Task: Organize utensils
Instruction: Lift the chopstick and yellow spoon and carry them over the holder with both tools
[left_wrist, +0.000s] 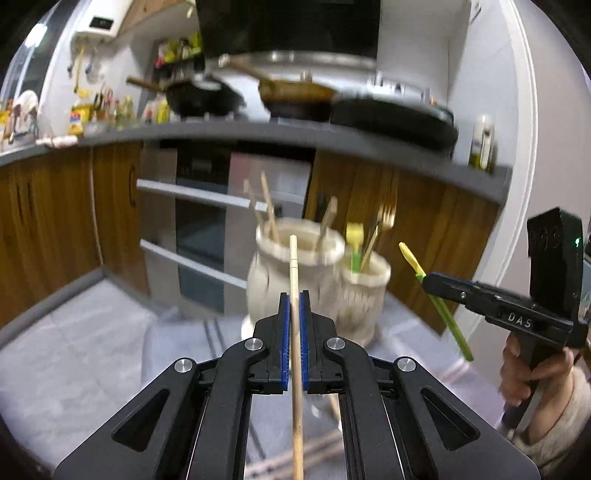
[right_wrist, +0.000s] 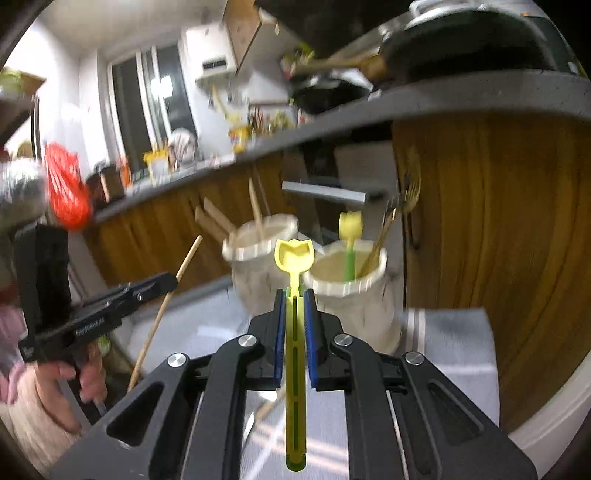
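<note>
While both grippers hang clear of the cloth, you have one utensil in each. Your left gripper (left_wrist: 294, 295) has its blue pads (left_wrist: 283, 332) pressed together on a wooden chopstick (left_wrist: 294, 266), gripped partway along so that a short length stands out ahead of the fingertips and the long remainder trails back under the camera; that hold leaves a free end to lead into a pot. Your right gripper (right_wrist: 294, 295) is clamped on a yellow-green spoon (right_wrist: 294, 254), pads on the slotted handle just behind the tulip-shaped bowl, which points forward. In the left view that spoon (left_wrist: 412, 258) crosses the right gripper's tips at a slant, well to the side of the pots. Two cream pots sit touching on the grey cloth (right_wrist: 454, 343) before the wooden cabinets: the larger pot (left_wrist: 295, 258) already holds several wooden sticks, the smaller pot (left_wrist: 365, 291) a matching yellow spoon (right_wrist: 350, 229) and gold forks (right_wrist: 404, 203). Sorting looks to be by kind, so judge the chopstick bound for the larger pot (right_wrist: 258, 251) and the spoon for the smaller pot (right_wrist: 351, 291). Each tool already points roughly at its own pot, which keeps your hands from crossing. More sticks appear to lie on the cloth beneath the left gripper, blurred; task likely partway. Risk: the long trailing chopstick may swing or slip in the pads as you tip it upright, and the standing forks crowd the smaller pot's mouth.
</note>
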